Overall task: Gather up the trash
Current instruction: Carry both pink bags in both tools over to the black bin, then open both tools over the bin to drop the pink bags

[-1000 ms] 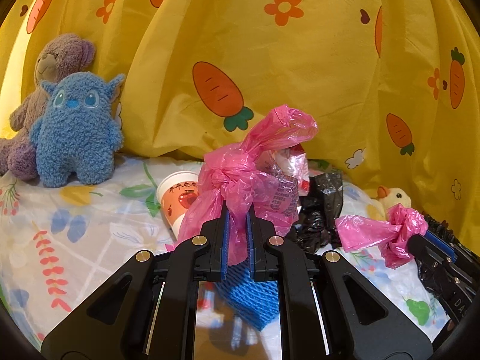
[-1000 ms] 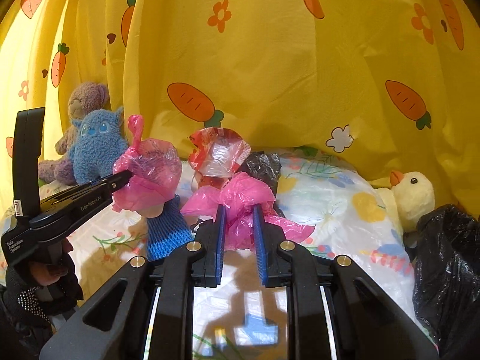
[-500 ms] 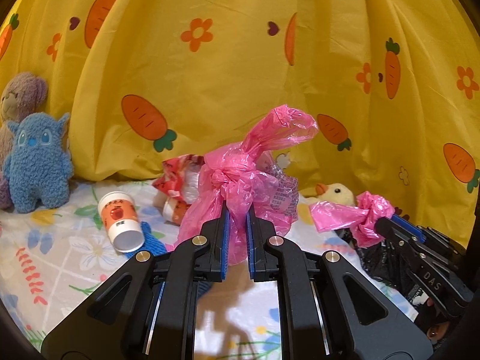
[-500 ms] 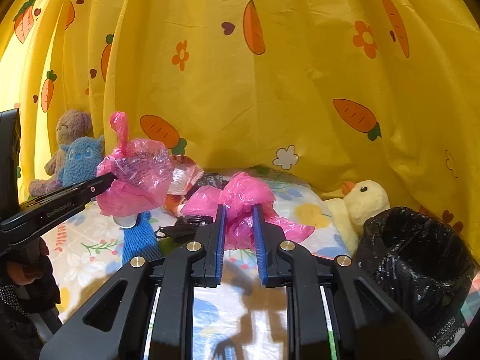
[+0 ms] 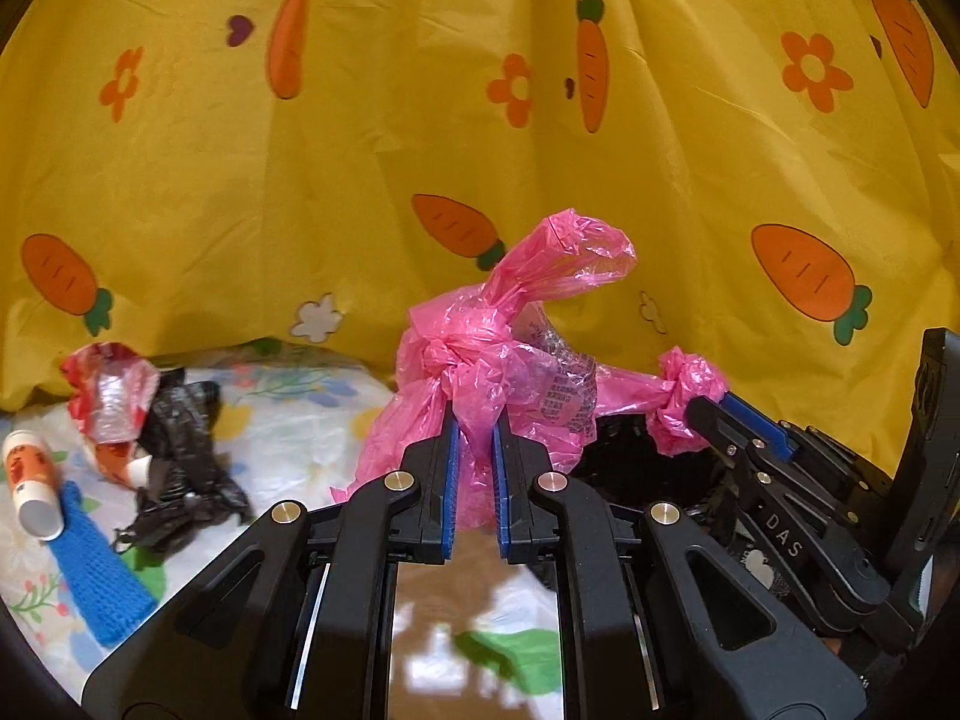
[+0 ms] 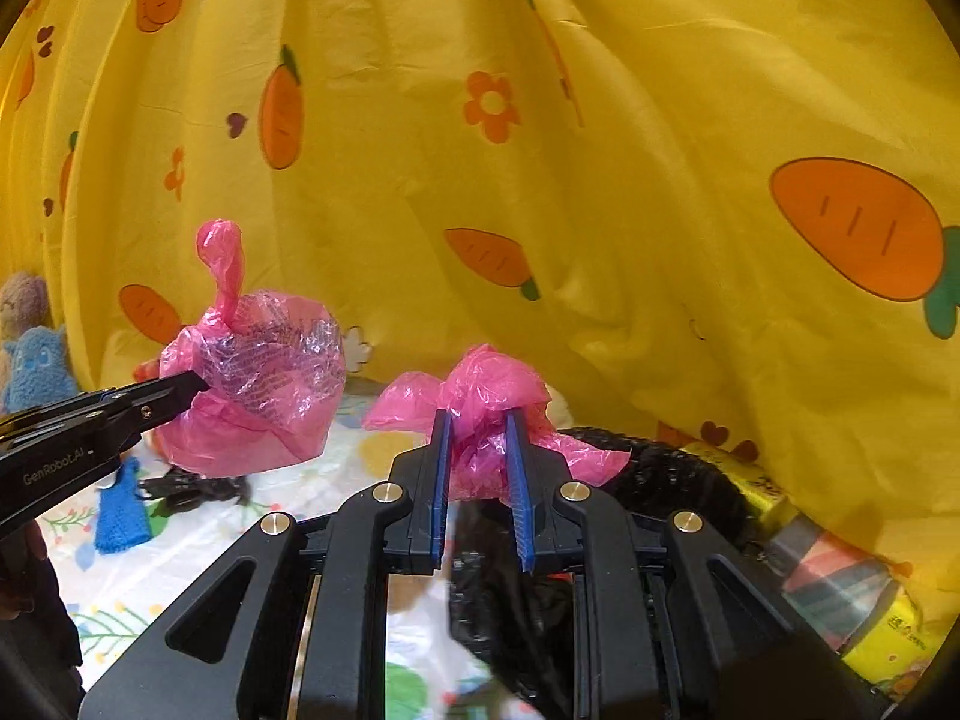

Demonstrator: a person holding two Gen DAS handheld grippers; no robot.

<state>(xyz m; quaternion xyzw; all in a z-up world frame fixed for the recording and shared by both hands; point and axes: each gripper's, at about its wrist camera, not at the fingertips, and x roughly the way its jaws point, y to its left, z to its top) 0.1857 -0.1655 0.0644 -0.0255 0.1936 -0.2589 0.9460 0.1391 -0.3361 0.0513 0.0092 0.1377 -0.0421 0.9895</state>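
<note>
My left gripper (image 5: 475, 423) is shut on the knot of a pink plastic trash bag (image 5: 504, 354) holding crumpled clear wrapper, and carries it in the air. My right gripper (image 6: 477, 420) is shut on a second, smaller knotted pink bag (image 6: 489, 396). Both bags hang over the black-lined bin (image 6: 660, 468). The left wrist view shows the right gripper (image 5: 705, 405) at right with its pink bag (image 5: 684, 387) above the bin (image 5: 636, 450). The right wrist view shows the left gripper (image 6: 195, 387) at left with its bag (image 6: 264, 384).
On the floral sheet (image 5: 288, 414) lie a red wrapper (image 5: 108, 384), a black bag (image 5: 180, 450), a paper cup (image 5: 30, 480) and a blue knitted sleeve (image 5: 96, 570). A yellow carrot curtain (image 5: 480, 120) hangs behind. Plush toys (image 6: 33, 354) sit far left. A colourful box (image 6: 840, 570) stands beside the bin.
Both grippers swung right with their pink bags, away from the plush toys and cup. The black bin now lies right under the bags; the duck has dropped out of sight.
</note>
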